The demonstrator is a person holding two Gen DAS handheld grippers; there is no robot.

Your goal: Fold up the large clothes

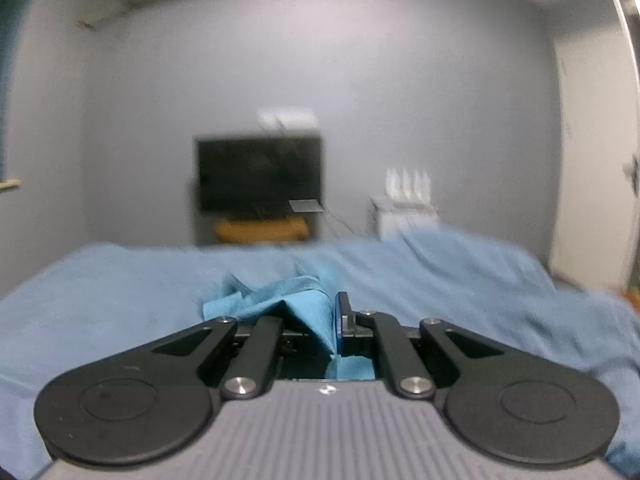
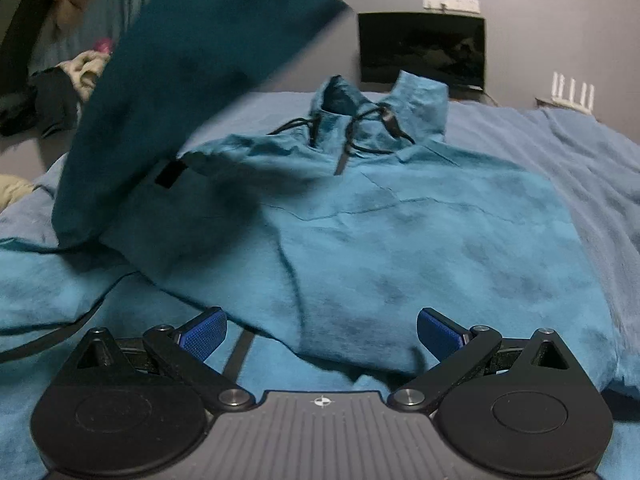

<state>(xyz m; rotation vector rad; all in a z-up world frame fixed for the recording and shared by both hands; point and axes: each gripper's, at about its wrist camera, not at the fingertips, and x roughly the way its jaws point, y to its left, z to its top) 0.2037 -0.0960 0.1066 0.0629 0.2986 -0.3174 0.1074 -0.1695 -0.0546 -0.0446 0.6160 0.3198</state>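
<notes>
A teal hooded sweatshirt [image 2: 400,232] with black drawstrings lies face up on a blue bedspread [image 2: 580,152]. Its hood points toward the far wall. My left gripper [image 1: 334,320] is shut on a bunched fold of the teal sweatshirt [image 1: 304,304], held above the bed. In the right wrist view a teal sleeve [image 2: 180,92] hangs lifted and blurred at the upper left. My right gripper [image 2: 320,332] is open and empty, low over the sweatshirt's bottom edge.
A dark TV [image 2: 422,50] hangs on the far wall, also in the left wrist view [image 1: 260,174]. A white router [image 2: 570,94] stands to its right. A pile of clothes [image 2: 56,88] lies left of the bed. A wooden stand [image 1: 260,230] sits under the TV.
</notes>
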